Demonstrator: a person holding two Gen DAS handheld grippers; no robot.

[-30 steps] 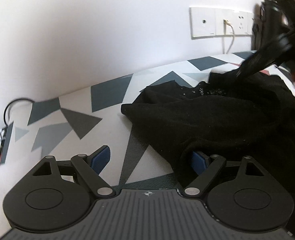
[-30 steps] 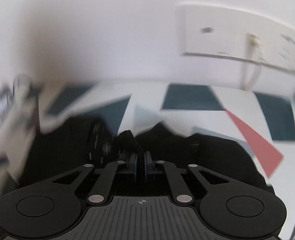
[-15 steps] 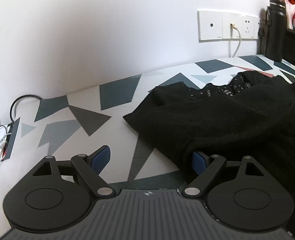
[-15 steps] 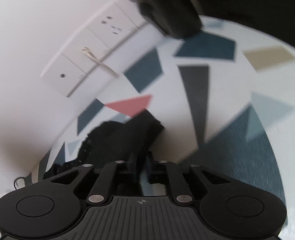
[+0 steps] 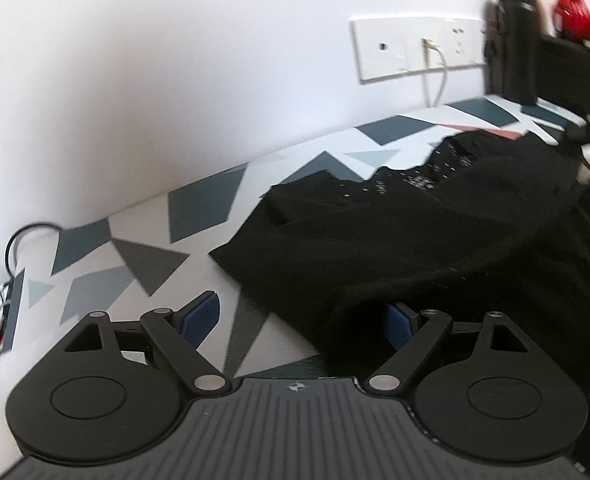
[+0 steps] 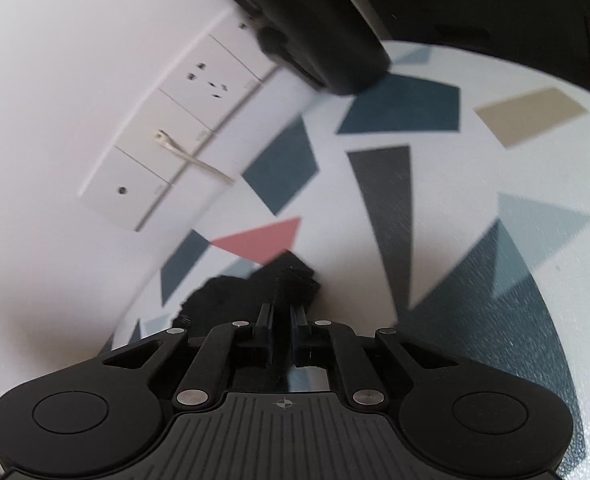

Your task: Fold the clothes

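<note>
The left gripper [image 5: 301, 316] sits low over the patterned table [image 5: 143, 256], its blue-padded fingers [image 5: 199, 314] spread wide and grasping nothing. The black garment [image 5: 415, 240] lies across the table ahead and to the right of them — its near edge drapes over the right finger, while the left finger has bare table in front. The right gripper [image 6: 282, 320] is rolled sideways, so wall and outlets [image 6: 175, 136] tilt; its fingers are pinched on a bunched corner of the garment [image 6: 283, 280]. Beyond that corner the table runs open — a dark bottle [image 6: 307, 28] stands well ahead.
</note>
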